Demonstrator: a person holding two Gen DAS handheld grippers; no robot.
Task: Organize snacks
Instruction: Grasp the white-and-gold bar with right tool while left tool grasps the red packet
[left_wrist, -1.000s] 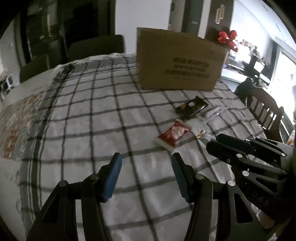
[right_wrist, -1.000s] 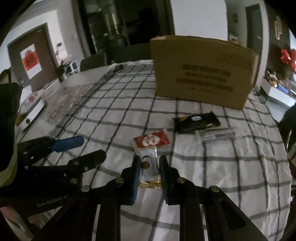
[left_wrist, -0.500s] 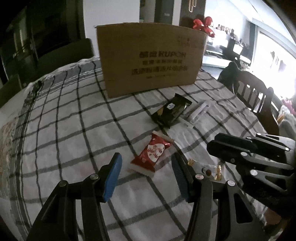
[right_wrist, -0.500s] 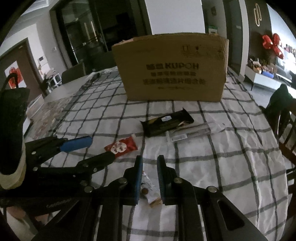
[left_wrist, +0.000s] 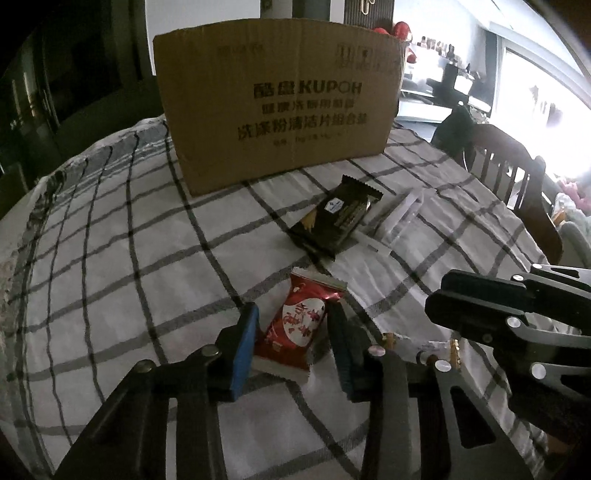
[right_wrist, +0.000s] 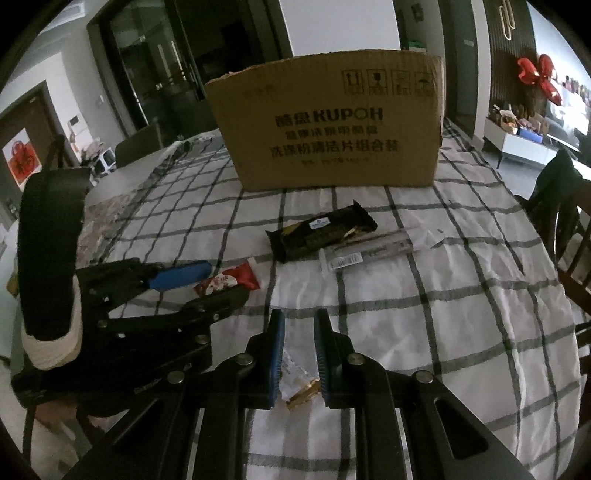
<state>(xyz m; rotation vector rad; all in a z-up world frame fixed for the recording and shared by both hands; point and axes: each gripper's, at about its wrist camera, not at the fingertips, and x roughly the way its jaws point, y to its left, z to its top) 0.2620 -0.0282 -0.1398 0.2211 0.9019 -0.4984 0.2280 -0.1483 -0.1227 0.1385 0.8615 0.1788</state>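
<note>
A red snack packet (left_wrist: 299, 325) lies on the checked tablecloth (left_wrist: 129, 266) between the blue pads of my left gripper (left_wrist: 291, 332). The jaws are closing and the pads touch its two long edges. The right wrist view shows that same packet (right_wrist: 236, 280) in the left gripper (right_wrist: 225, 282). My right gripper (right_wrist: 299, 332) is shut on a small clear packet with gold pieces (right_wrist: 301, 393), low over the cloth. From the left wrist view, the right gripper (left_wrist: 437, 299) sits just right of the red packet.
A tall cardboard box (left_wrist: 280, 110) stands at the back of the table. A black snack packet (left_wrist: 336, 218) and a long clear packet (left_wrist: 399, 210) lie in front of it. A wooden chair (left_wrist: 517, 177) stands at the table's right edge.
My left gripper moved forward and down to the red packet, and its jaws narrowed around it. The right gripper closed fully on the clear packet and turned a little toward the box.
</note>
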